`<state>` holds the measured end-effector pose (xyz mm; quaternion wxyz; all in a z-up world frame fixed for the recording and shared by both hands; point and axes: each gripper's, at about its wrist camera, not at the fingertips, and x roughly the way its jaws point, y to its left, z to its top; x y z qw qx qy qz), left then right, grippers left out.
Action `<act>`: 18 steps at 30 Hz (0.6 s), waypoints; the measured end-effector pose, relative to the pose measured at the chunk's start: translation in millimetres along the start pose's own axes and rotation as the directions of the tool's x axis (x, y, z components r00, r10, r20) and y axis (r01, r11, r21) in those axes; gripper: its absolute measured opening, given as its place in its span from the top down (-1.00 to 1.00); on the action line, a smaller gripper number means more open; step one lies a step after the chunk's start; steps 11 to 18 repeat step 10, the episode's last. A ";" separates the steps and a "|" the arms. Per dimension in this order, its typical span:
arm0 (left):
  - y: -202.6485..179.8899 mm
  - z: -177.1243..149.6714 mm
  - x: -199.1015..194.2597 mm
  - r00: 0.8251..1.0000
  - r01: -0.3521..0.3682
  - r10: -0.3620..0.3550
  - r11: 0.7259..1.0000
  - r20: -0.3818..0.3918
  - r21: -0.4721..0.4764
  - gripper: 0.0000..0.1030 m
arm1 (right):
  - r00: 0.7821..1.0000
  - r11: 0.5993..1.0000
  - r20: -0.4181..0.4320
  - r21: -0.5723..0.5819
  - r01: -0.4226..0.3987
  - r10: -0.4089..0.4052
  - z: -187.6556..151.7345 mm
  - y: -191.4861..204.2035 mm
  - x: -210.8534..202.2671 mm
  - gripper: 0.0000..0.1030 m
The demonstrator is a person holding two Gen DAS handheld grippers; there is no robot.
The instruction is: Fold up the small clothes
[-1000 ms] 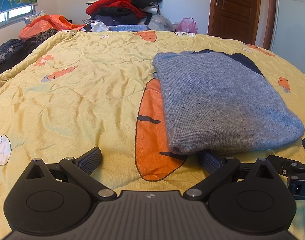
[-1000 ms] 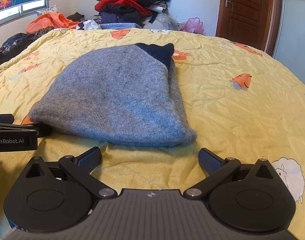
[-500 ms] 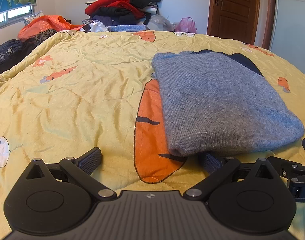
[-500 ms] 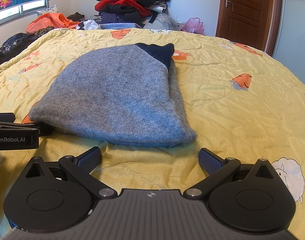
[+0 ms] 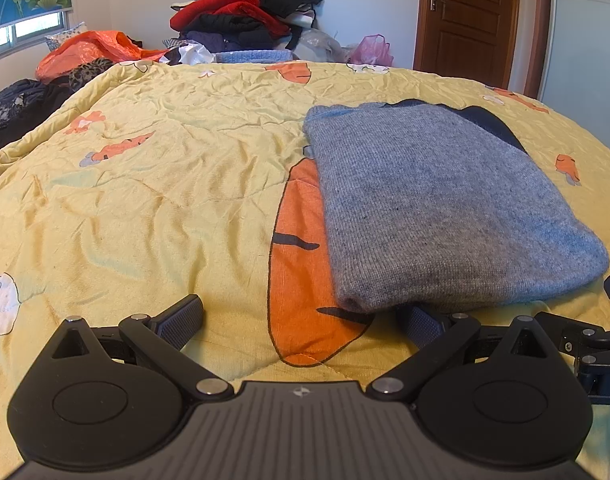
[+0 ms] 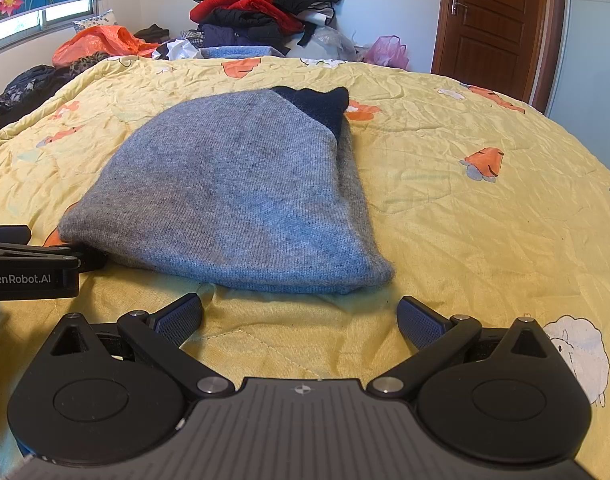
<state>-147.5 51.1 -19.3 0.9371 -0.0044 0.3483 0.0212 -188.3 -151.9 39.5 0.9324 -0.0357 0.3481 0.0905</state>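
While both grippers are sitting low at the near edge of the bed, almost nothing is changing: over the last second the two views are shifting only a hair, and the grey sweater (image 6: 241,196) is lying in the same folded bundle as before.

Sweater: resting on the yellow carrot-print quilt (image 5: 153,200), dark navy part (image 6: 317,108) showing at its far end, 12 o'clock in the right wrist view. Fold looking compact, near edge rounded and doubled over.

Left gripper (image 5: 301,320): fingers spread wide, holding nothing. Its right finger (image 5: 421,322) is sitting tucked just under the sweater's near corner, at about 4 o'clock in its own view; whether it is touching the knit I cannot tell. Sweater filling that view from 1 to 4 o'clock.

Right gripper (image 6: 301,316): fingers also spread wide, empty, lying just short of the sweater's near edge, with a strip of quilt between. The left gripper's body is poking in at 9 o'clock of this view, beside the sweater's left corner.

Background: heap of clothes (image 5: 245,12) at 12 o'clock beyond the bed, orange bag (image 5: 93,52) at 10 o'clock, wooden door (image 6: 497,20) at 1 o'clock.

Reading: the stillness is suggesting a pause after a fold, with both grippers let go. Judging by the tidy shape, this garment is looking nearly or fully done; either one more fold from the near edge or setting it aside is seeming likely next. Risk: a finger under the corner could be dragging the fold open on pulling out.
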 end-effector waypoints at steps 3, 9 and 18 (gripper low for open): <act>0.4 -0.2 -0.4 1.000 0.002 -0.002 1.000 0.003 -0.004 -1.00 | 1.000 1.000 0.000 0.000 0.000 0.000 -0.3 0.1 -0.3 -1.00; 5.8 1.7 0.0 1.000 0.027 -0.027 0.999 0.011 -0.031 -1.00 | 1.000 1.000 0.000 0.000 0.000 0.000 0.0 0.0 0.0 -1.00; 3.5 1.9 0.8 1.000 0.018 -0.017 1.000 0.006 -0.017 -1.00 | 1.000 1.000 0.000 0.000 0.000 0.000 0.0 0.0 0.0 -1.00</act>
